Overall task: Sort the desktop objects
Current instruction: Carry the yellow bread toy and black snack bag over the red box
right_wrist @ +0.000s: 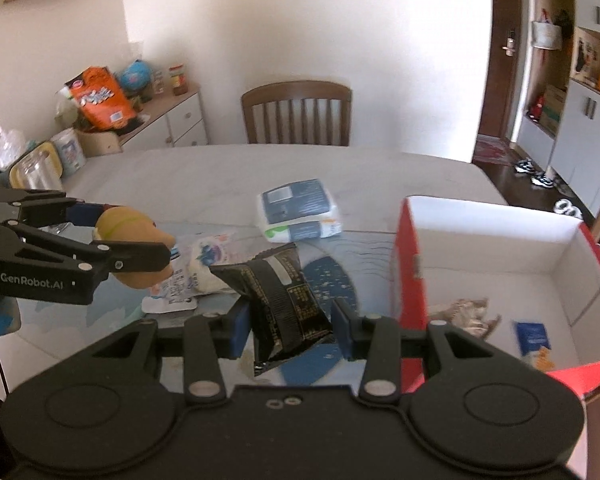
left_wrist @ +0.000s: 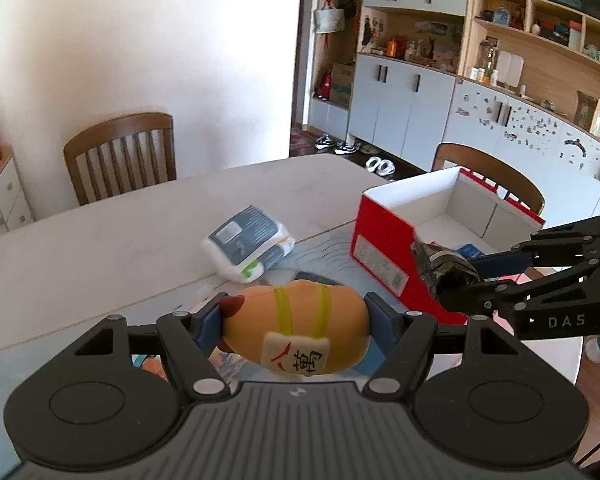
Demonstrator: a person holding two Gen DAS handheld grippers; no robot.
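Jaws of our left gripper clenched on orange toy, held above surface. Our right gripper grips black packet, also aloft, just left of red box. We judge: carry step. Next: swing each over box opening, release. Tissue pack remains on surface.

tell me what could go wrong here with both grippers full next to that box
1. The right gripper pinches the black snack packet by its soft middle, so the packet may slip or twist before reaching the red box.
2. The left gripper holds the rounded orange toy only at its ends; it could pop out.
3. In the left wrist view the two grippers are close together near the box wall, so they might collide.
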